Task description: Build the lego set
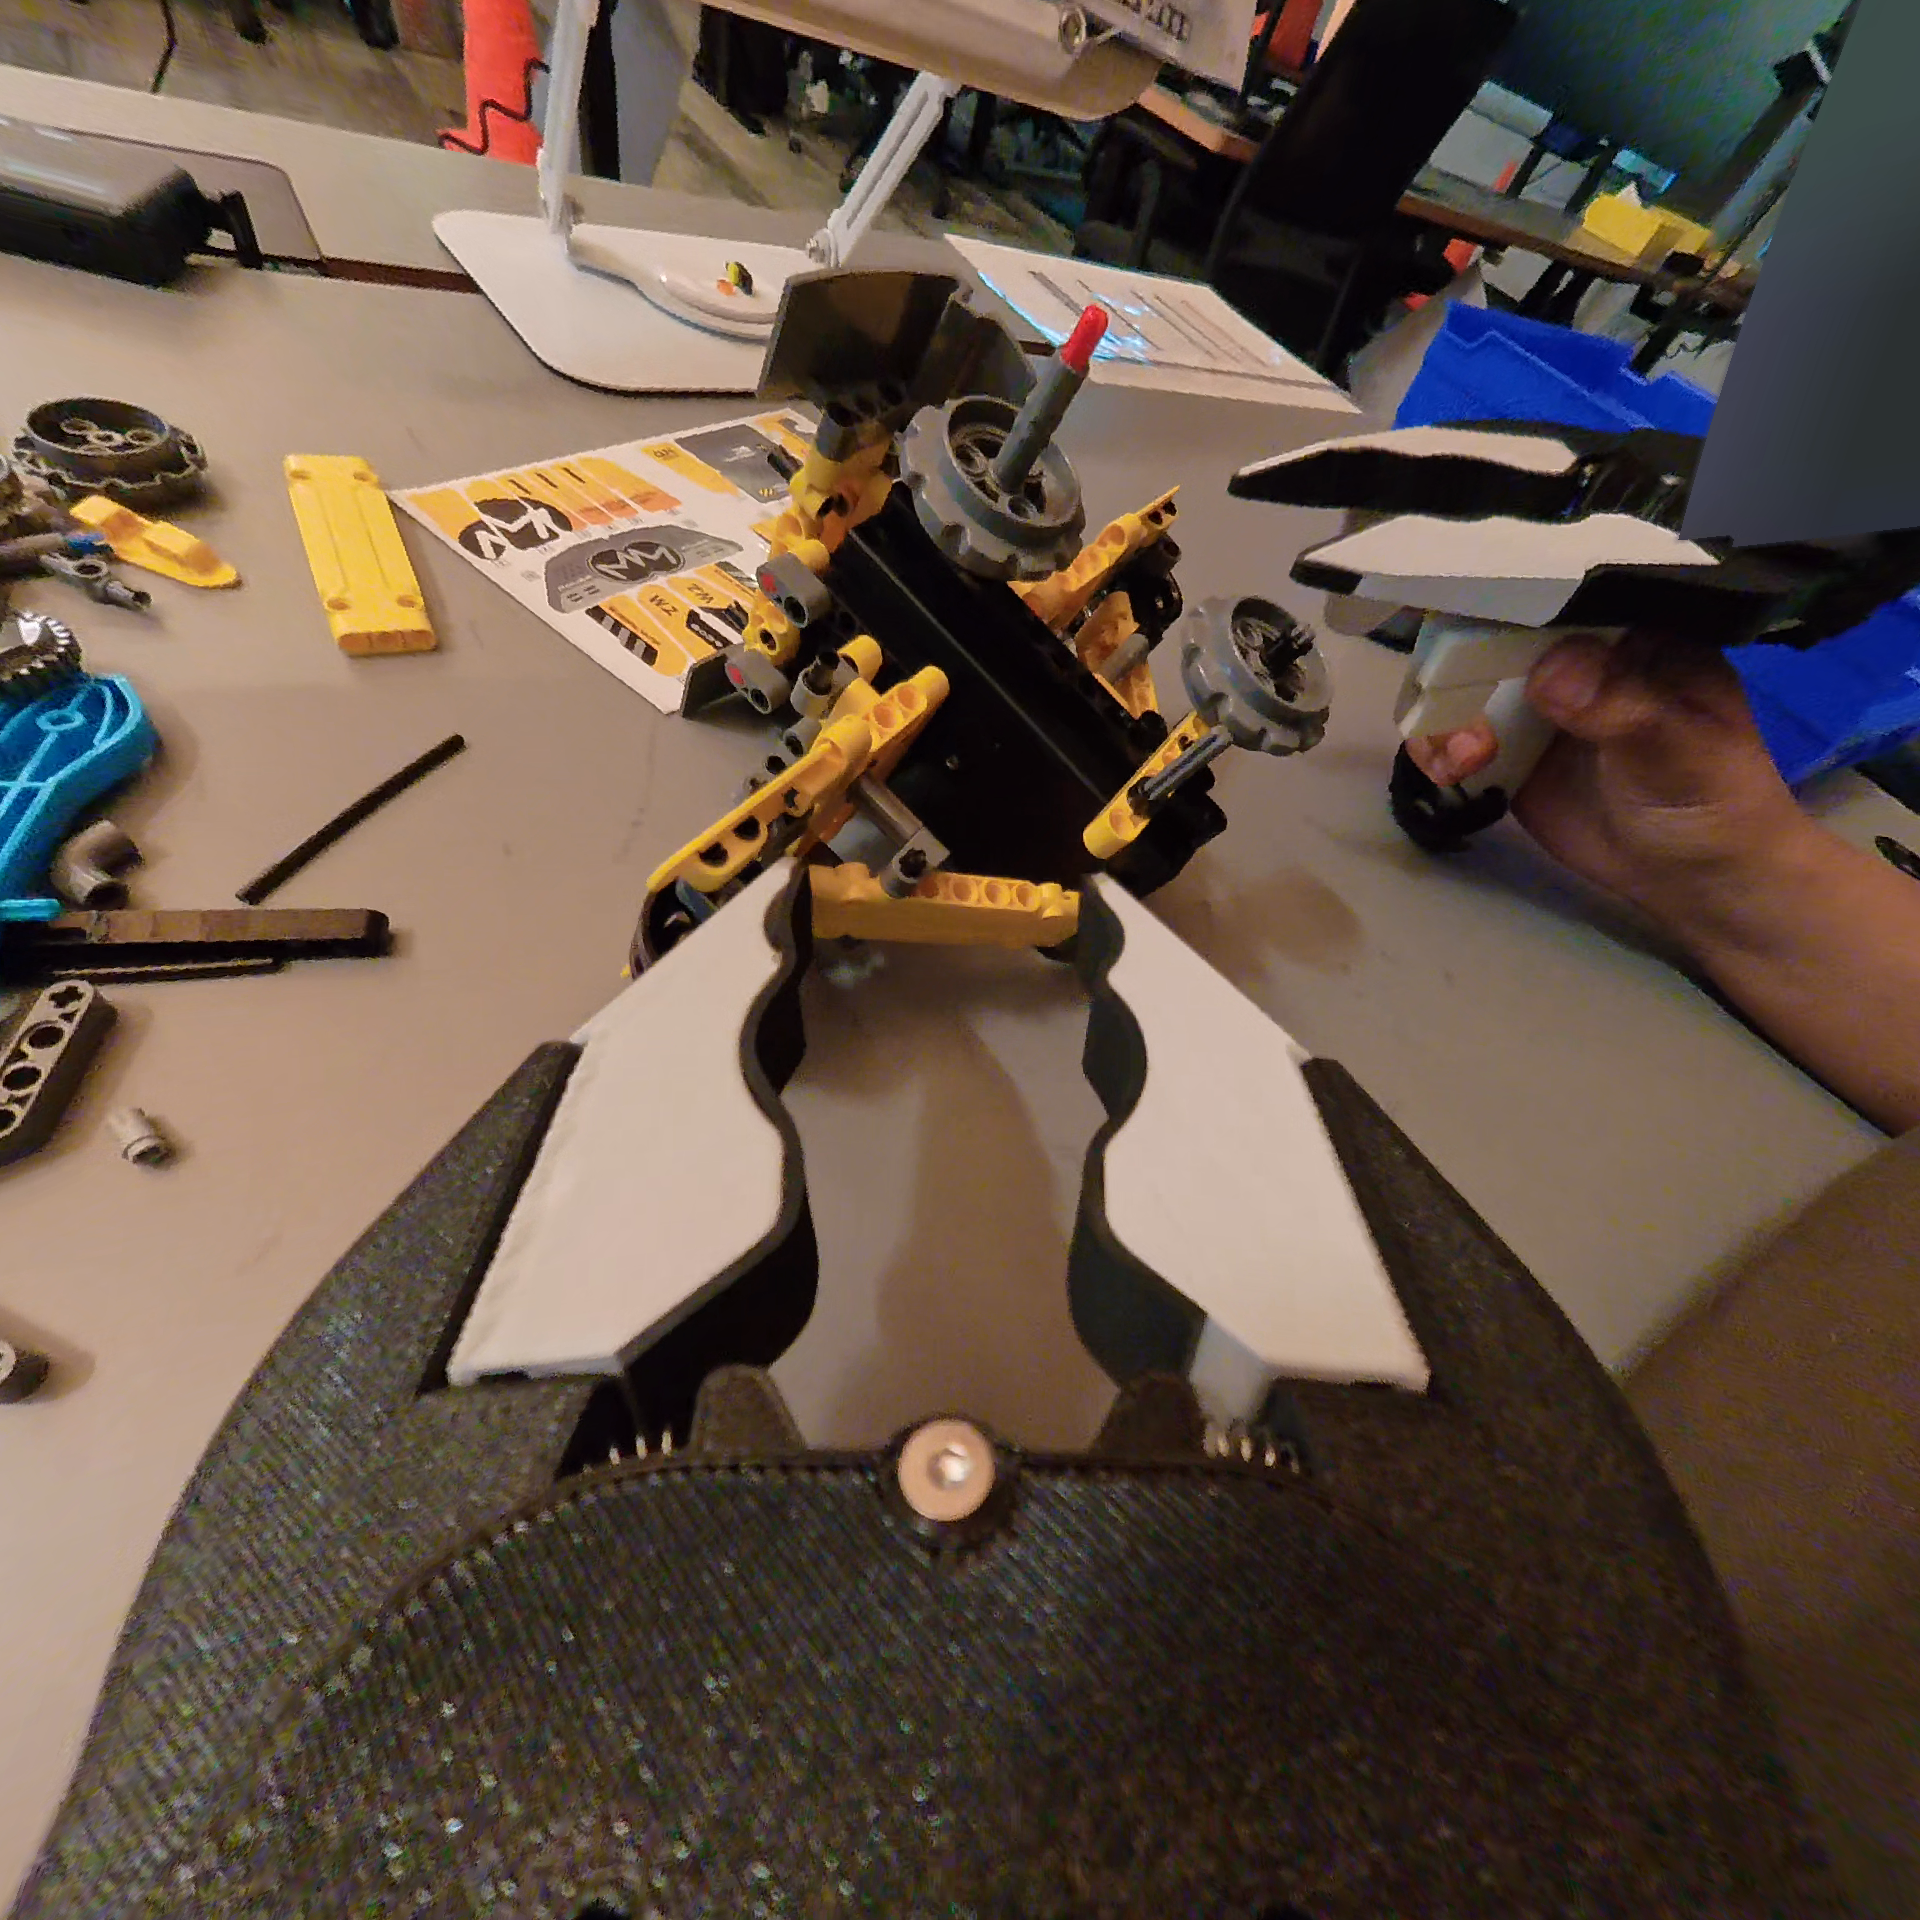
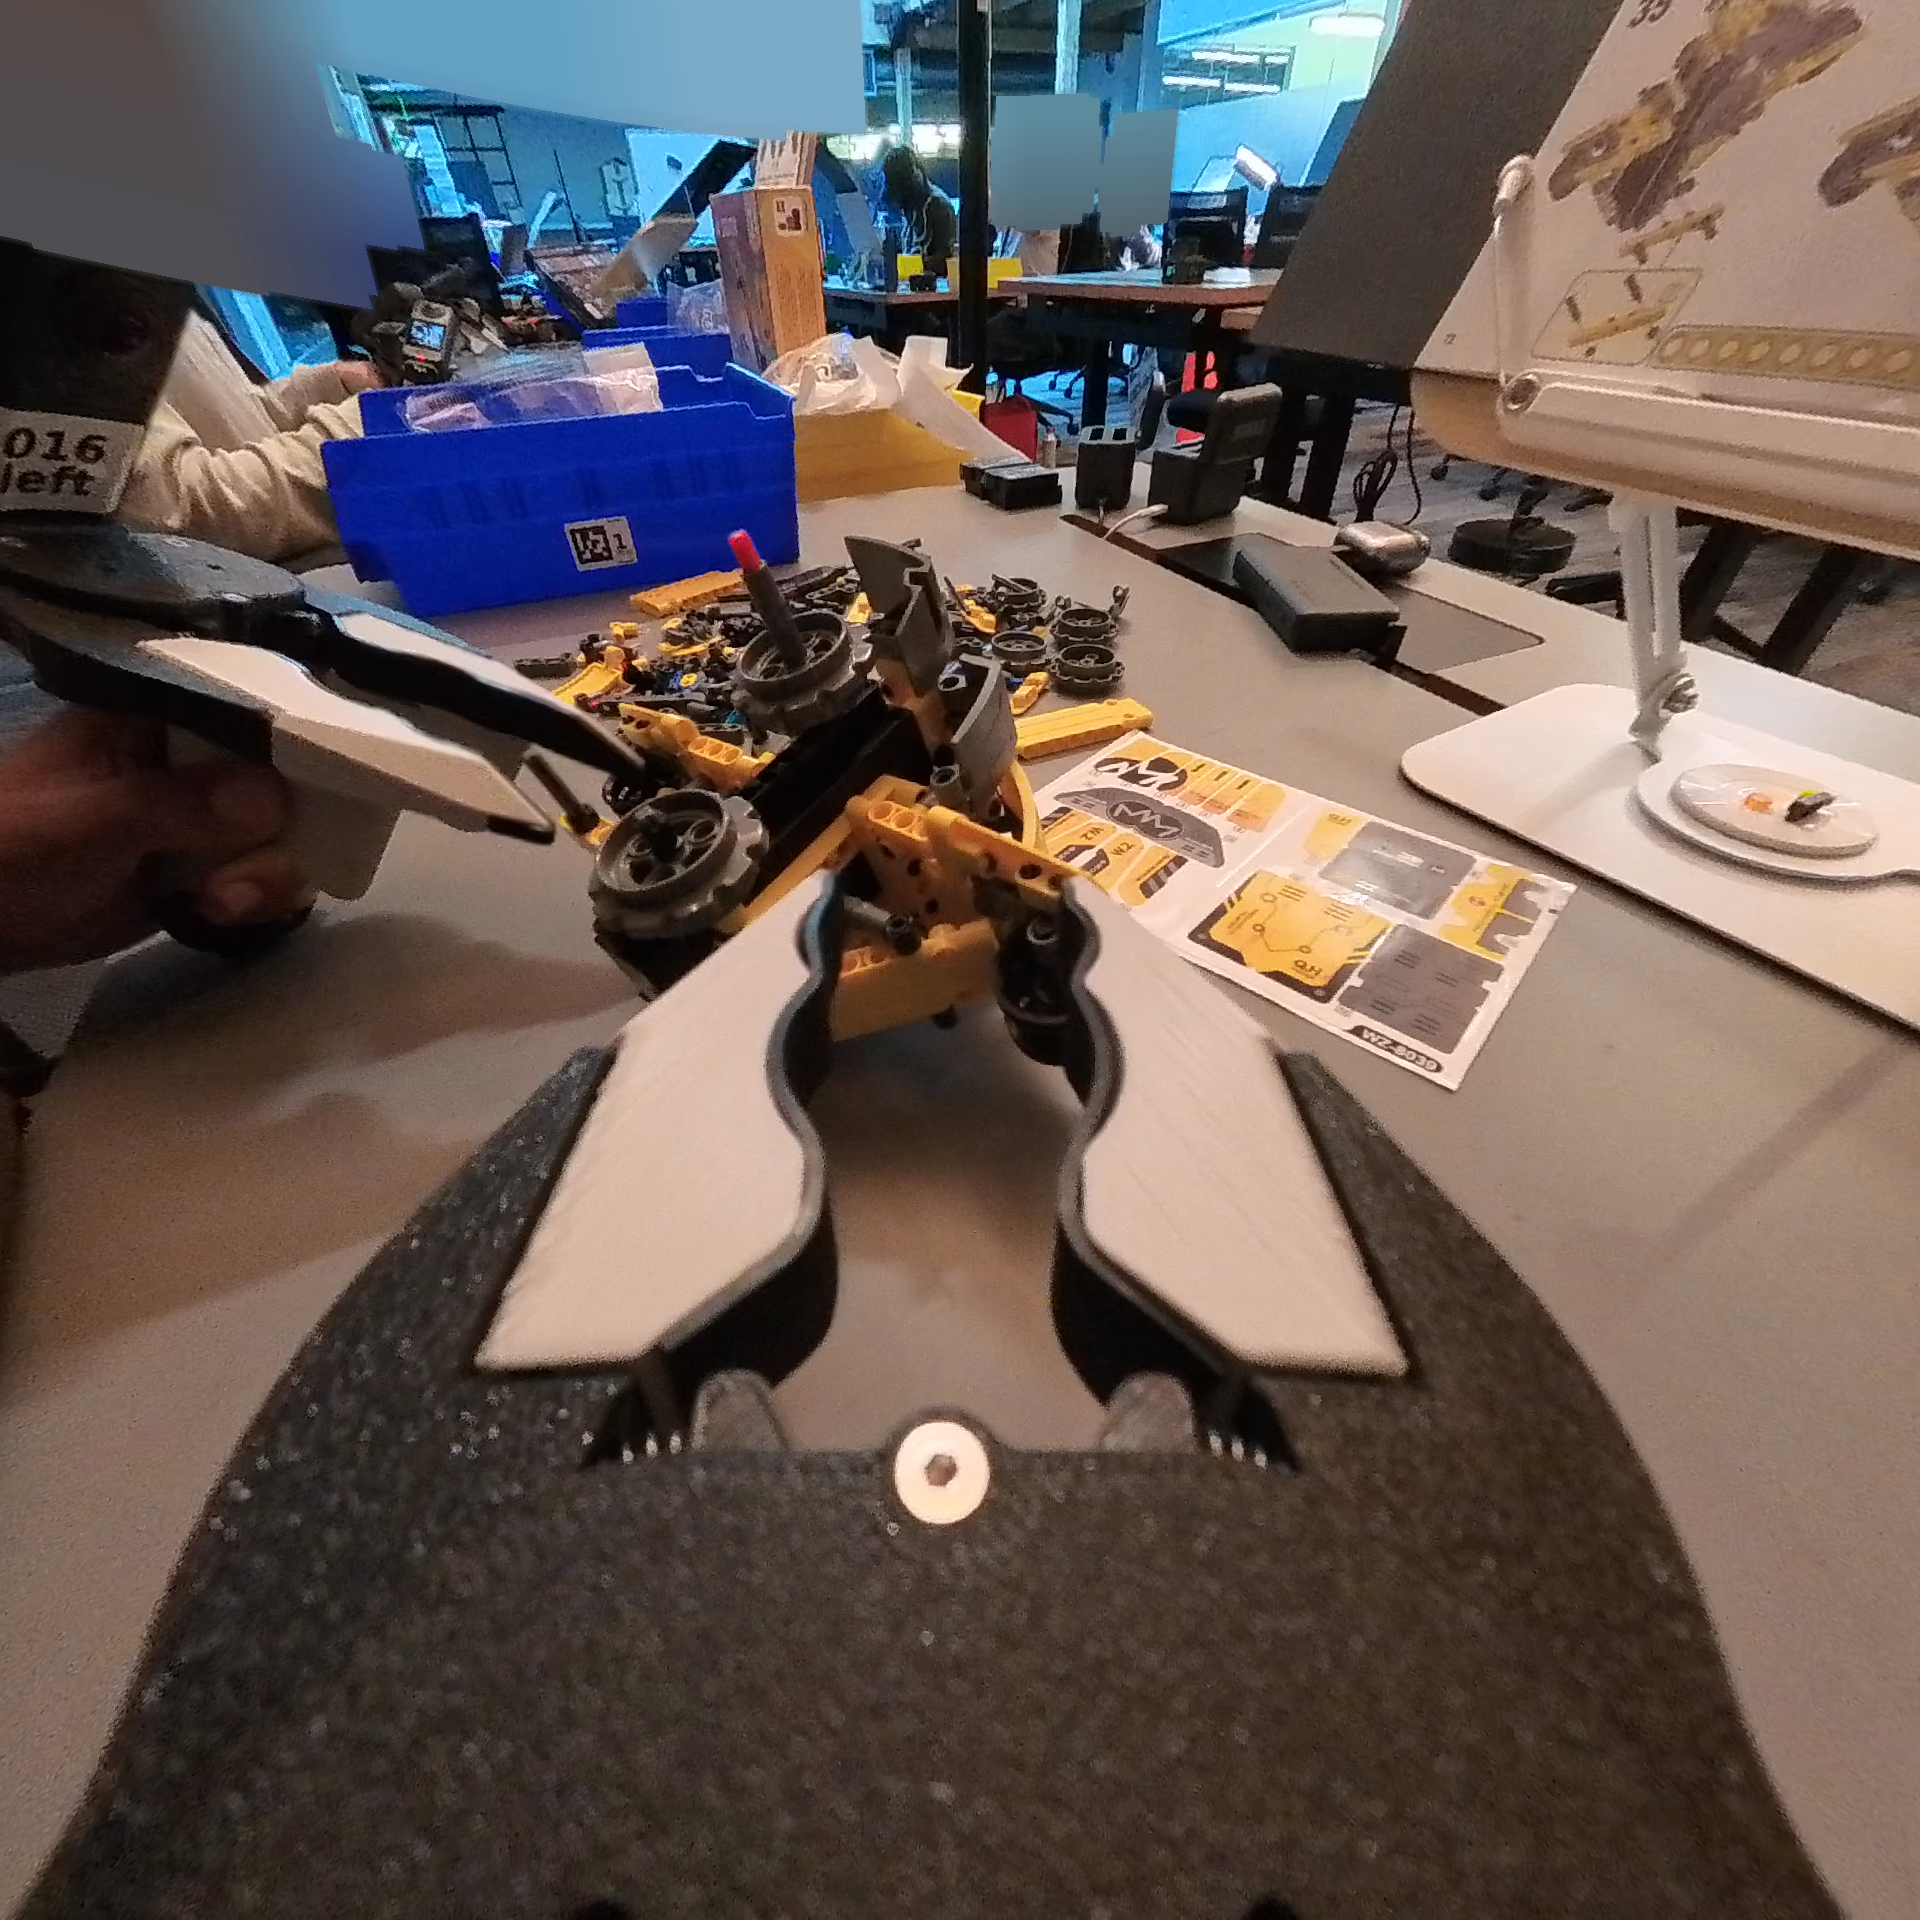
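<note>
- left wrist view: left tool (image 1: 940, 894) half spread, its tips on either side of a yellow beam (image 1: 940, 902) at the near end of a yellow-and-black brick model (image 1: 966, 665); cannot tell whether the tips press the beam or only flank it.
- model sits on the grey desk (image 1: 520, 1039) just ahead of this tool, tipped up; a grey axle with a red tip (image 1: 1049, 400) sticks up out of the top wheel, and a grey scoop piece (image 1: 883, 332) is at the far end.
- a second grey wheel (image 1: 1257, 675) juts out ahead and right of the tool.
- right tool (image 1: 1273, 525) is ahead and to the right, above that wheel and clear of the model, with its fingers apart and nothing between them; a hand (image 1: 1662, 769) grips its handle.
- sticker sheet (image 1: 582, 551) lies flat ahead and left, partly under the model; a yellow panel (image 1: 358, 551) and loose parts (image 1: 62, 727) lie farther left.
- right wrist view: model straight ahead of the right tool, sticker sheet to its right, white booklet stand (image 2: 1662, 665) farther right.
- blue bin (image 2: 561, 488) is beyond the model, ahead and left.
</note>
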Demonstrator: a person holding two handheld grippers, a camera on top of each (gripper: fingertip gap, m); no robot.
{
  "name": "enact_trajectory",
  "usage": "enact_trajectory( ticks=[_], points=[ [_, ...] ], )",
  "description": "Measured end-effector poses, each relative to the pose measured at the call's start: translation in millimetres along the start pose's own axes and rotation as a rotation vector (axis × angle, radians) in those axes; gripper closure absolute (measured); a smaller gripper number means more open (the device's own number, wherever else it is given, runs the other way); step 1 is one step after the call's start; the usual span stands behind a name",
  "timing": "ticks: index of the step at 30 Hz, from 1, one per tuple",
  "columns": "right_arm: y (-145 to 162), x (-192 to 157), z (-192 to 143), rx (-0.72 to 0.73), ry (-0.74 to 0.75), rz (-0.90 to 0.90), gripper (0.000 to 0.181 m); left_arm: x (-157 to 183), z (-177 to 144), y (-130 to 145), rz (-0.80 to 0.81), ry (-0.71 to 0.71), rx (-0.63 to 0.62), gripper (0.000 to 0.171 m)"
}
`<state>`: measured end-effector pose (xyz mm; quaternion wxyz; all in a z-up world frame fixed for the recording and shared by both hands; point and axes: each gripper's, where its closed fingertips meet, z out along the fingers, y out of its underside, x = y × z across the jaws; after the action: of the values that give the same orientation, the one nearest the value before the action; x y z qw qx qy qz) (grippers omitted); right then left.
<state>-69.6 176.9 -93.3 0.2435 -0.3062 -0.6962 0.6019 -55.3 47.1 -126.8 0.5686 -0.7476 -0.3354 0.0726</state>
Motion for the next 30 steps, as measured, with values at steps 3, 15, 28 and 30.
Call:
enact_trajectory(
  ticks=[3, 15, 28, 30],
  points=[
    [0.2, 3.1, -0.5, 0.003, -0.017, 0.044, 0.139, 0.6, 1.4, -0.2, 0.003, 0.005, -0.002, 0.122],
    [-3.8, 11.4, -7.6, 0.048, -0.042, 0.155, 0.139, 1.3, 6.0, -1.4, 0.009, 0.007, -0.004, 0.122],
    [-4.7, 14.8, -9.0, 0.059, -0.03, 0.173, 0.136, 1.4, 5.7, -1.6, 0.009, 0.01, 0.0, 0.122],
    [-4.9, 15.0, -9.1, 0.06, -0.025, 0.172, 0.136, 1.4, 5.4, -1.9, 0.005, 0.013, 0.002, 0.122]
  ],
)
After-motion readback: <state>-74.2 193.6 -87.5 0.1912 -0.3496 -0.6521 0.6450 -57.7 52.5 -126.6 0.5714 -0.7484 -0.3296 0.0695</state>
